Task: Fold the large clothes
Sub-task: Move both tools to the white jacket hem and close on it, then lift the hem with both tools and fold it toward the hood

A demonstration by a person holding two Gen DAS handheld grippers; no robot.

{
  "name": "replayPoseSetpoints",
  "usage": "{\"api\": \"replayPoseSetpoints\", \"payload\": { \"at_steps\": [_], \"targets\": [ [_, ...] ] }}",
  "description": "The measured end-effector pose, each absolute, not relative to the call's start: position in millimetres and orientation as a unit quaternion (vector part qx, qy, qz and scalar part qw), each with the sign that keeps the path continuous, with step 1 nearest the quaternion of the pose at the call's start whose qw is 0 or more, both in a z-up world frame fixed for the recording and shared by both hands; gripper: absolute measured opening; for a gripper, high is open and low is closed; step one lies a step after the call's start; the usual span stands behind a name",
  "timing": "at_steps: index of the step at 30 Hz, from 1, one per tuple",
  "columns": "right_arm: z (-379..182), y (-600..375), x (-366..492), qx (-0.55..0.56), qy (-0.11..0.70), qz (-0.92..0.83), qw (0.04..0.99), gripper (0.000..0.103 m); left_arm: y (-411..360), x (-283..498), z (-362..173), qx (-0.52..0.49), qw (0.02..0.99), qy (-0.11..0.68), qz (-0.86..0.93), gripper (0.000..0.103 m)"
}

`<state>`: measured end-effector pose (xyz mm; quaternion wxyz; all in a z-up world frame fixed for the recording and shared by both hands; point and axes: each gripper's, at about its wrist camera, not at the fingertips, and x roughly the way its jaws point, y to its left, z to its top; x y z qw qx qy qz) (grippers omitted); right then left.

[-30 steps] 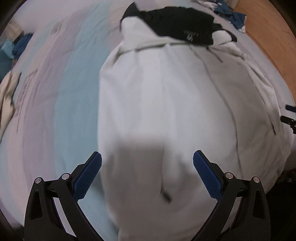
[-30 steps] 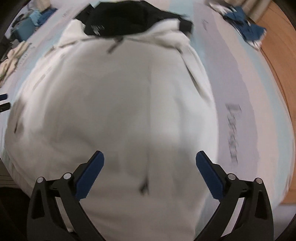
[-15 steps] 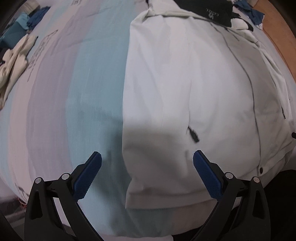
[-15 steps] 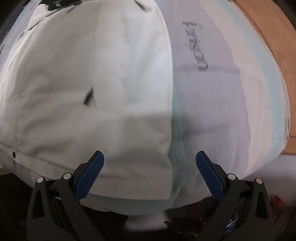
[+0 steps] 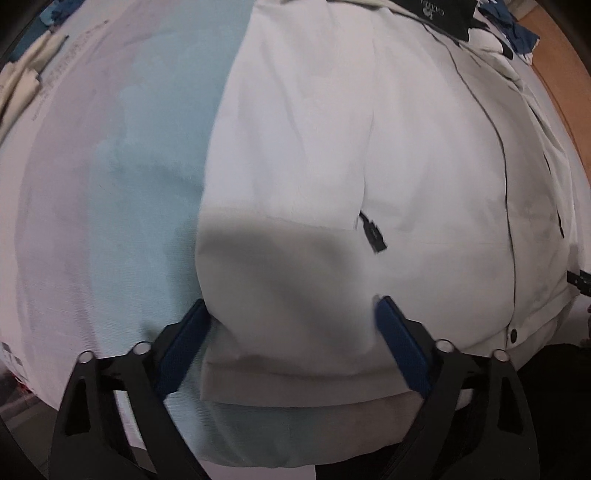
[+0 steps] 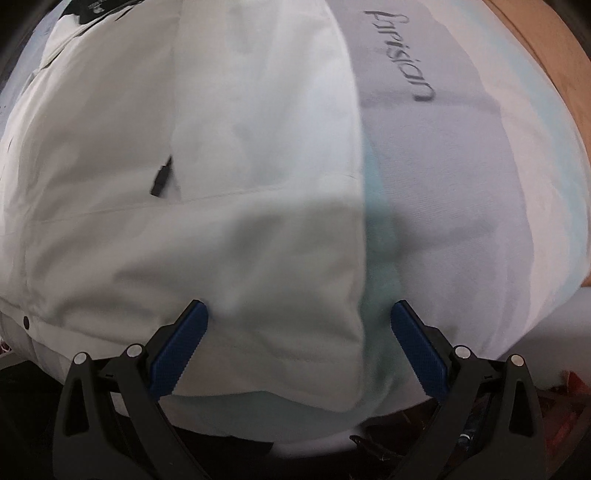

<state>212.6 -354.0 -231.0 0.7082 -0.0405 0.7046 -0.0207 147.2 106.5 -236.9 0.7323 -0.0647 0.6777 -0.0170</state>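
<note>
A large white jacket with a black lining at its collar lies flat on a striped bed sheet. My left gripper is open, low over the jacket's near left hem corner, its blue pads either side of the cloth. My right gripper is open over the jacket's near right hem corner, with the jacket's side edge between its pads. Black zipper pulls show on the pockets.
The sheet has pale blue, lilac and white bands with printed lettering. Other clothes lie at the far left and far right of the bed. A wooden floor lies to the right. The bed's front edge is just under both grippers.
Both grippers have pulled back from the jacket's middle and dropped to its near hem, left gripper to the left corner and right gripper to the right corner. Both stay open.
</note>
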Motion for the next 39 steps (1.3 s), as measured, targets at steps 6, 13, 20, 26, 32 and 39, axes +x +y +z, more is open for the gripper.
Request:
{"api": "replayPoseSetpoints", "payload": {
  "at_steps": [6, 13, 20, 26, 32, 39],
  "targets": [
    [-237, -361, 221, -0.015, 0.710, -0.007, 0.704, 0.083, 115, 144, -237, -0.084, 0.727, 0.681, -0.020, 0.057],
    [-221, -368, 234, 0.002, 0.718, -0.010, 0.696, 0.045, 116, 156, -229, -0.047, 0.720, 0.692, -0.034, 0.024],
    [-208, -358, 252, -0.016, 0.726, 0.003, 0.688, 0.009, 89, 171, -219, -0.010, 0.715, 0.698, -0.032, 0.006],
    [-198, -368, 265, 0.002, 0.733, 0.015, 0.680, 0.004, 81, 186, -202, -0.012, 0.713, 0.700, -0.035, 0.005],
    [-195, -358, 254, -0.034, 0.734, 0.025, 0.678, 0.004, 81, 192, -182, -0.006, 0.714, 0.699, -0.039, 0.005],
    [-177, -350, 257, -0.051, 0.732, 0.029, 0.679, 0.004, 98, 194, -153, -0.021, 0.713, 0.700, -0.033, 0.005]
  ]
}}
